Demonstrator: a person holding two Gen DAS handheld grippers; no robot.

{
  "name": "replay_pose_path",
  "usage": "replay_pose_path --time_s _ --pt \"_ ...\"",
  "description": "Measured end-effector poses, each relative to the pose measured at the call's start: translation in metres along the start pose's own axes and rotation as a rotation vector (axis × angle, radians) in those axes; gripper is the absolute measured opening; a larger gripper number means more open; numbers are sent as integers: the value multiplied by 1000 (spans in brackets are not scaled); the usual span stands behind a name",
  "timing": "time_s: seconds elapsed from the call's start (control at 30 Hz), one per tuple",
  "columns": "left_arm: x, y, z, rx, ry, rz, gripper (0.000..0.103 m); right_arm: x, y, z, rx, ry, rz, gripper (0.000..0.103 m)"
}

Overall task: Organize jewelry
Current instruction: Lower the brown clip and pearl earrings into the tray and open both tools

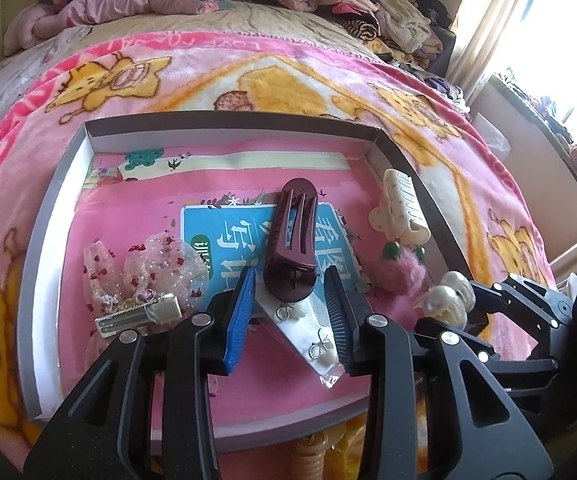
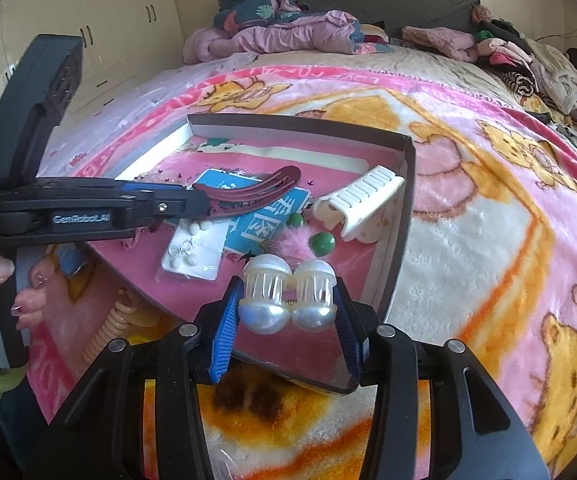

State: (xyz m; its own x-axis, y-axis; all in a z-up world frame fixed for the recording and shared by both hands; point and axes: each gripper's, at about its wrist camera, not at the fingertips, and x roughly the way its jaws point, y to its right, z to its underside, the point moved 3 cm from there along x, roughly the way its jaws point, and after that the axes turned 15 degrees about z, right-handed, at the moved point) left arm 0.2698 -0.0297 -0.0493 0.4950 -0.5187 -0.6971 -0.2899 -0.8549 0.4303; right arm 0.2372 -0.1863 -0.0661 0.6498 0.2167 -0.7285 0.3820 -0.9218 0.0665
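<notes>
Pinching the pearl clip [image 2: 286, 296] over the box's [image 2: 406, 184] near corner, the right gripper [image 2: 286, 312] must lower and release, while the left gripper [image 1: 290, 304] clamps the maroon barrette [image 1: 292, 240].

tray [image 1: 54, 216] on blanket [image 1: 248, 64] | long hair clip [image 1: 292, 240] mid-tray, on booklet [image 1: 224, 236] | earring card [image 1: 308, 328] nearer than that clip | lace bow clip [image 1: 144, 280] left of it | claw clip [image 1: 402, 208] right, beside tray wall | pompom tie [image 1: 396, 276] before claw clip
</notes>
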Motion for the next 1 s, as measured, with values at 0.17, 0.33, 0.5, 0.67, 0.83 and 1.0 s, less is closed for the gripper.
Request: replay_pose_path --time_s 0.17,0.33,0.5,0.67,0.83,1.0 --pt "-9 3 2 2 11 -2 32 -4 0 0 3 12 -3 52" --pt "-19 7 5 3 23 -8 36 -16 0 0 0 34 3 61" --pt "-31 11 10 -1 38 -11 42 -30 2 1 -4 52 10 67" --pt "-44 12 16 -13 58 -18 50 -44 4 3 -3 72 17 75" --pt "-61 12 22 -20 82 -26 61 -59 6 3 -2 97 25 79" --pt "-77 13 26 -28 107 -35 71 -71 9 5 2 114 32 80"
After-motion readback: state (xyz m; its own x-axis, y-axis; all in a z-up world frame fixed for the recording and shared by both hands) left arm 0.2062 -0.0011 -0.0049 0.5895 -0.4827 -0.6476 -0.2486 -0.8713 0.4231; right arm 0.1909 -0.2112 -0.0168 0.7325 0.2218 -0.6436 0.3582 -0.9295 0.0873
